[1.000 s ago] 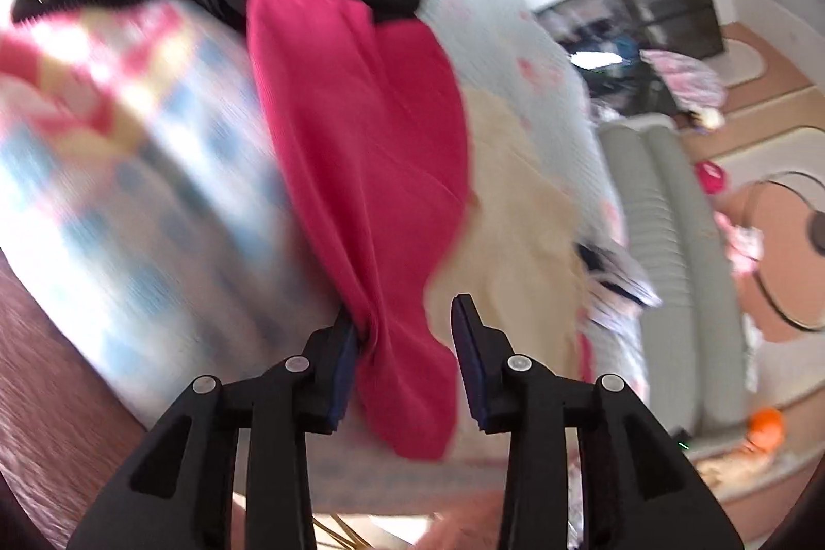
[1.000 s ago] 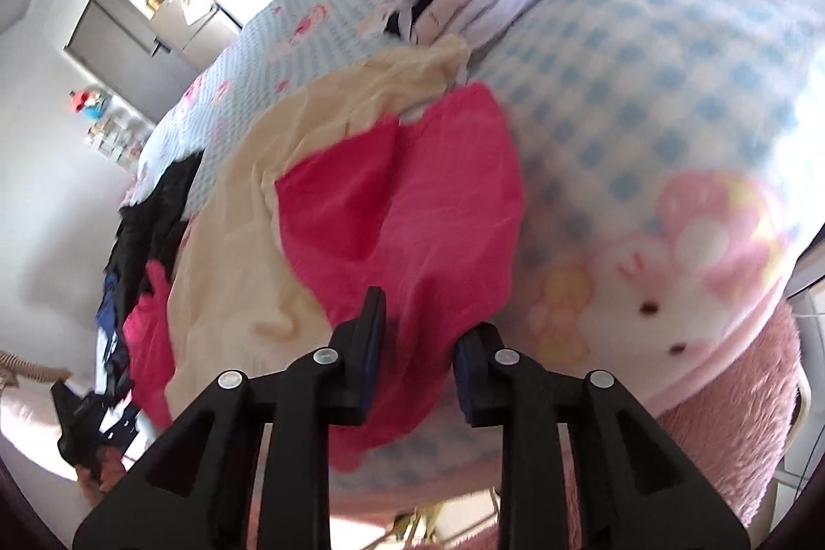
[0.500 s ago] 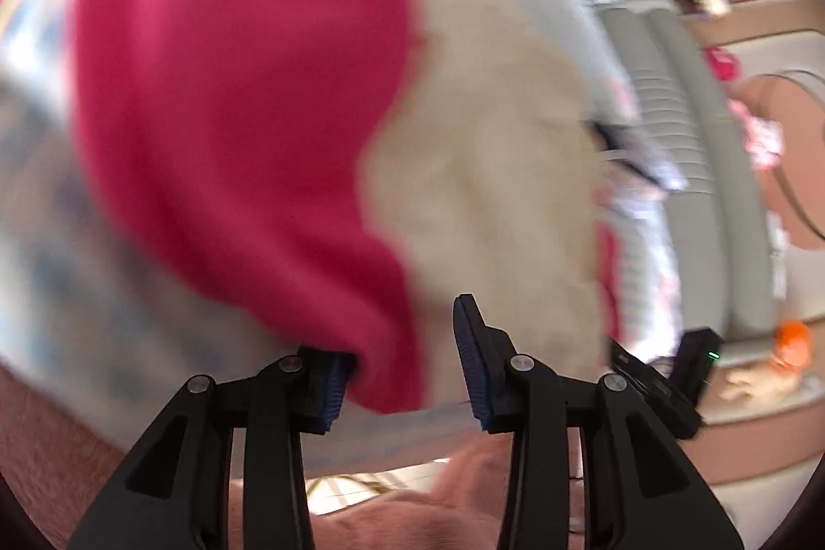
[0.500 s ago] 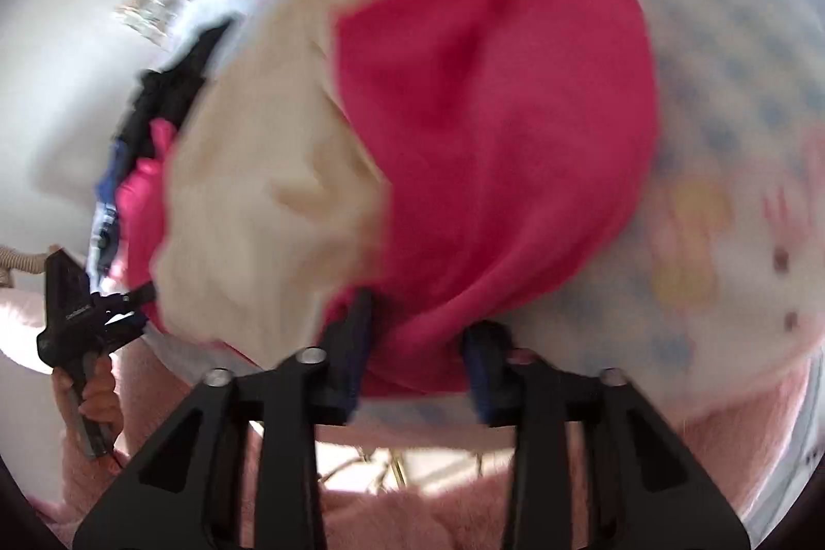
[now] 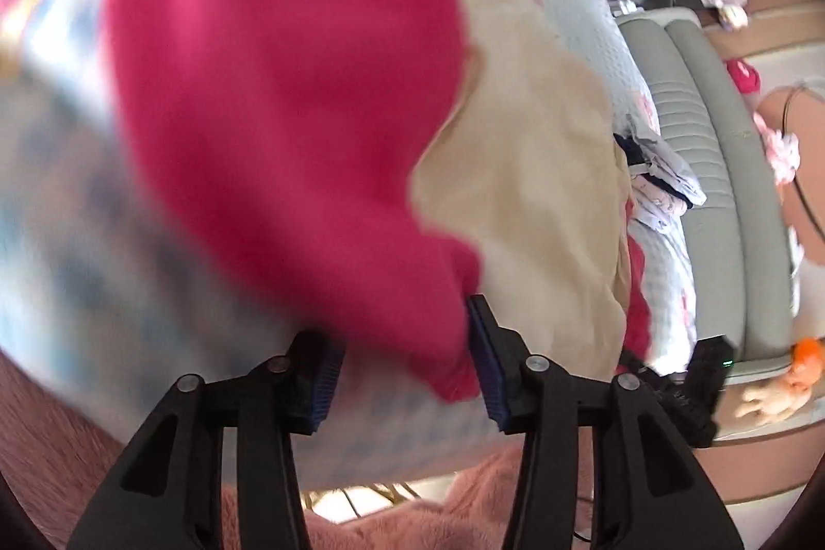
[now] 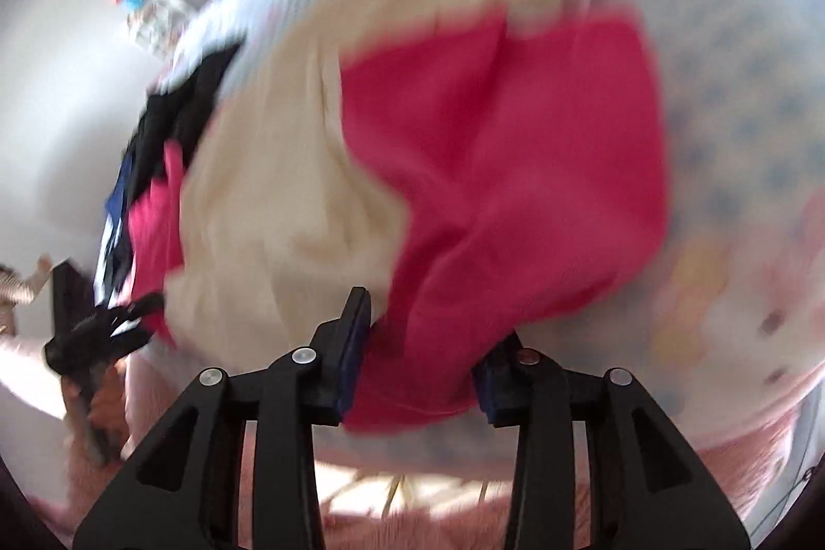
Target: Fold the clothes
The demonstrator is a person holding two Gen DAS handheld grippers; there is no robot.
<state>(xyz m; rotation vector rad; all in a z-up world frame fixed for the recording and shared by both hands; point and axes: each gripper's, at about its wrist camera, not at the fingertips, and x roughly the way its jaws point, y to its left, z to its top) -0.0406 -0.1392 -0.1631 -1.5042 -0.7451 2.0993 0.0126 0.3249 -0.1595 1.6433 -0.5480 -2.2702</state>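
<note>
A bright pink garment [image 5: 278,86] lies spread on the blue-checked bed cover [image 5: 62,199], partly over a cream garment [image 5: 531,168]. My left gripper [image 5: 405,364] is open, its jaws wide apart around the pink garment's near corner. In the right wrist view the same pink garment [image 6: 515,168] overlaps the cream garment [image 6: 268,189]. My right gripper [image 6: 420,359] is open too, with the pink hem bunched loosely between its jaws. Both views are motion-blurred.
Dark clothes [image 6: 180,106] are piled at the far left of the bed. Folded pale clothes [image 5: 665,184] lie by a grey padded headboard [image 5: 711,168]. Pink fuzzy fabric [image 5: 412,514] runs below the bed edge. The other gripper [image 6: 98,333] shows at the left.
Both grippers' jaws have spread wider over the last second. The pink garment now looms larger and lies more spread out, with both cameras closer to the bed.
</note>
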